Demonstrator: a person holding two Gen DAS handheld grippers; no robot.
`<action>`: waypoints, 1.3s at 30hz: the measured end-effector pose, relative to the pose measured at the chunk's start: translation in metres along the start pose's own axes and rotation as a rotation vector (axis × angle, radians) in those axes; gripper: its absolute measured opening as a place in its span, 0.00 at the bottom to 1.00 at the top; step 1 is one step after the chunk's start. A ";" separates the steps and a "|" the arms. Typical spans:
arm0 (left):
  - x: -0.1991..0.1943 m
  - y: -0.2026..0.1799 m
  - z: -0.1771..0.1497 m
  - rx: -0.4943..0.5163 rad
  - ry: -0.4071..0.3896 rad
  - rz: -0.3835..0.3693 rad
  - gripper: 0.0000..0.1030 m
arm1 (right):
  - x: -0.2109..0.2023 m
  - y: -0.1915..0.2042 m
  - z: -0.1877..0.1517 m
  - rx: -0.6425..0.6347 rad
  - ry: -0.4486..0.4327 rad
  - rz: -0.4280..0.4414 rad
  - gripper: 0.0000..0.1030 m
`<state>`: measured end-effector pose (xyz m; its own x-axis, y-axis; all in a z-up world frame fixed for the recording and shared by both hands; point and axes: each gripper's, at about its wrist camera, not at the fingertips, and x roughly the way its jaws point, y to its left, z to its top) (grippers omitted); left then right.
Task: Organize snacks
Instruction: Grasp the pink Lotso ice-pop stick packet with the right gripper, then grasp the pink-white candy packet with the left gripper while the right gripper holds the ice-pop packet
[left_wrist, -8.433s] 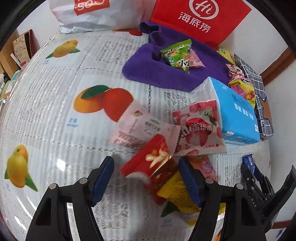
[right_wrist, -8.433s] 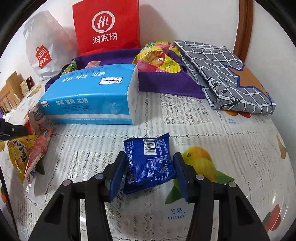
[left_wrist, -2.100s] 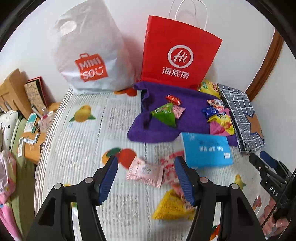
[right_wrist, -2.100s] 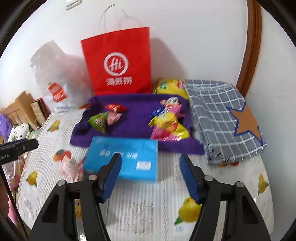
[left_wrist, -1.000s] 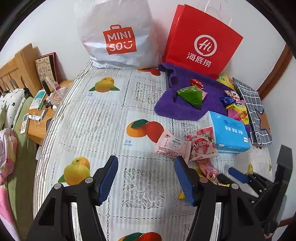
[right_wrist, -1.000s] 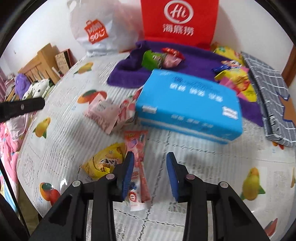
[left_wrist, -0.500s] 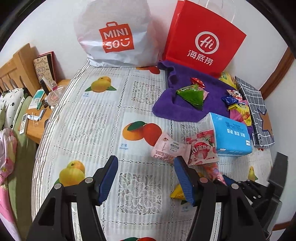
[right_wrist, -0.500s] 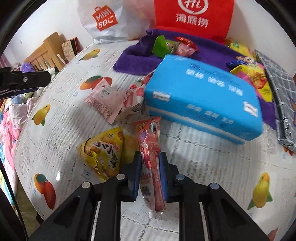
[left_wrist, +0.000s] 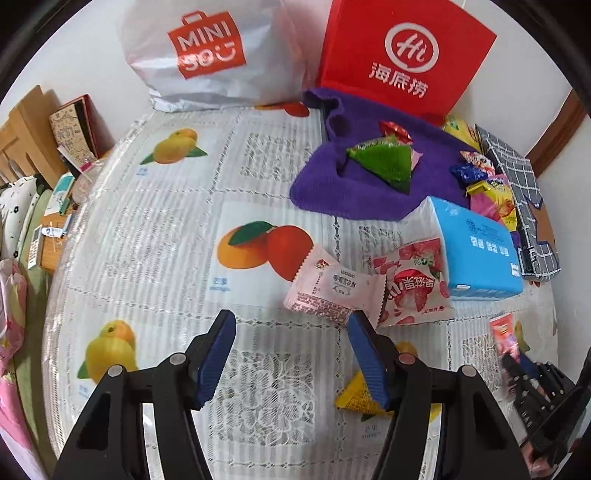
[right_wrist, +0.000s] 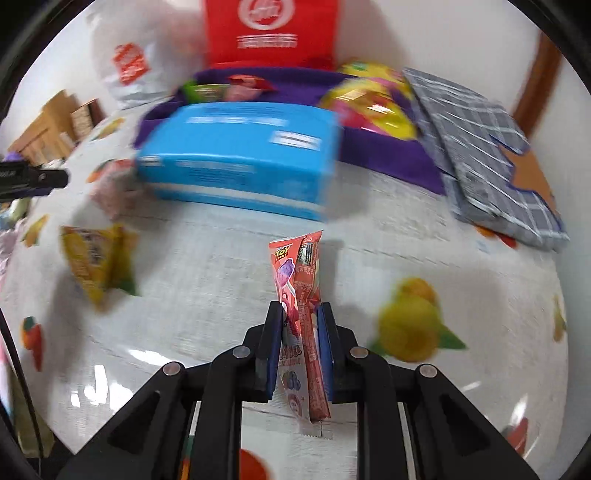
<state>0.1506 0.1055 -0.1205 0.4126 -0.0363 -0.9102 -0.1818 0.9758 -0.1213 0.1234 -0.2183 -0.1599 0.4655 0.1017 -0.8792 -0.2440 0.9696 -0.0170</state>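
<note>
So, bench: one, under a fruit-print cloth; every loose packet lies on it
Shopping bags: two against the wall, one white, one red
Purple towel: one, in front of the red bag; it looks like the gathering spot, with a green packet, a red sweet and, at its right end, a small cluster too bunched to count
Tissue pack: one, blue, lying between the loose packets and the towel
Loose packets on the bench: three – pale pink, strawberry-print, yellow
Red stick packet: one, clear of the bench, pinched between the right tongs
Right tongs: narrow, having just closed onto the stick packet low on its length, so the top stands free
Left tongs: apart with nothing between them, just short of the pale pink packet
Doing it well: carry the stick high enough to clear the tissue pack, let go only above the towel; the left should straddle the pink packet's short side before closing
</note>
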 end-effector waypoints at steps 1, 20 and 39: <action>0.005 -0.001 0.000 0.005 0.010 0.002 0.60 | 0.000 -0.009 -0.001 0.024 -0.013 -0.007 0.19; 0.061 -0.012 0.028 -0.116 0.085 -0.119 0.67 | 0.023 -0.038 -0.001 0.083 -0.149 -0.036 0.33; 0.054 -0.014 0.020 -0.084 0.088 0.026 0.69 | 0.024 -0.041 -0.003 0.097 -0.163 -0.026 0.35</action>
<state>0.1928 0.0946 -0.1598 0.3274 -0.0331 -0.9443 -0.2671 0.9554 -0.1261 0.1422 -0.2560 -0.1817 0.6038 0.1032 -0.7904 -0.1507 0.9885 0.0138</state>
